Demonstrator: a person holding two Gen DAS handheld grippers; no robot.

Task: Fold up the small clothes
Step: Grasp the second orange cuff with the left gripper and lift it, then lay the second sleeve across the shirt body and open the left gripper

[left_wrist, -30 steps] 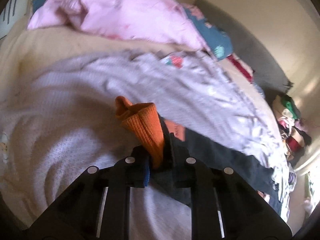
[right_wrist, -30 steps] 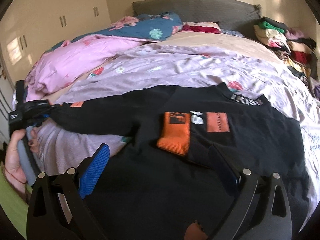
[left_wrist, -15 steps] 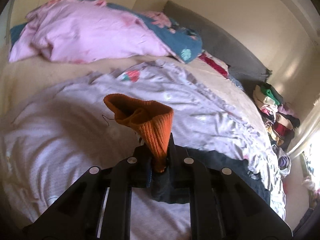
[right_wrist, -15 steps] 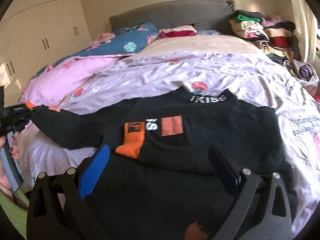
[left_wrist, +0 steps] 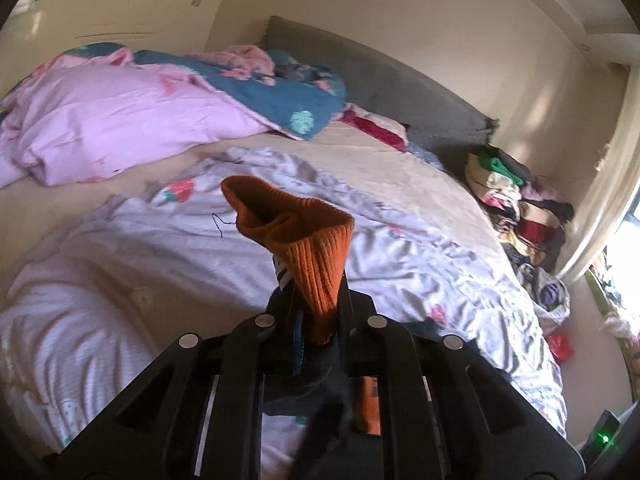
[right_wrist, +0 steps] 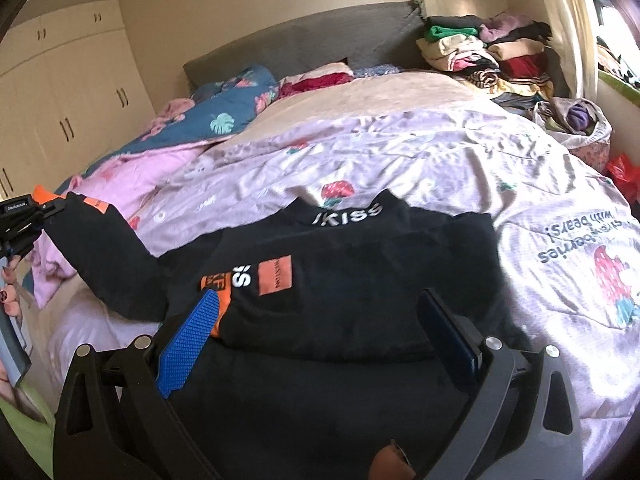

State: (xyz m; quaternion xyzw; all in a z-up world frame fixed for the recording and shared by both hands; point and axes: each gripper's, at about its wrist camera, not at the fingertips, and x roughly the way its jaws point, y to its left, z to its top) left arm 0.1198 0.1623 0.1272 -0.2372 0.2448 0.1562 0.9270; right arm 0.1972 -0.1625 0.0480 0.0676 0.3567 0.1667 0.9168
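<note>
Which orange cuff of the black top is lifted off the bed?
The orange cuff pinched in the left gripper; the other cuff lies folded on the top's chest.

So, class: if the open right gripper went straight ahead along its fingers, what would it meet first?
Most likely the black top lying on the bed: the right gripper is open just above its folded body, near the orange patch. Depth is unclear, so contact may be immediate.
</note>
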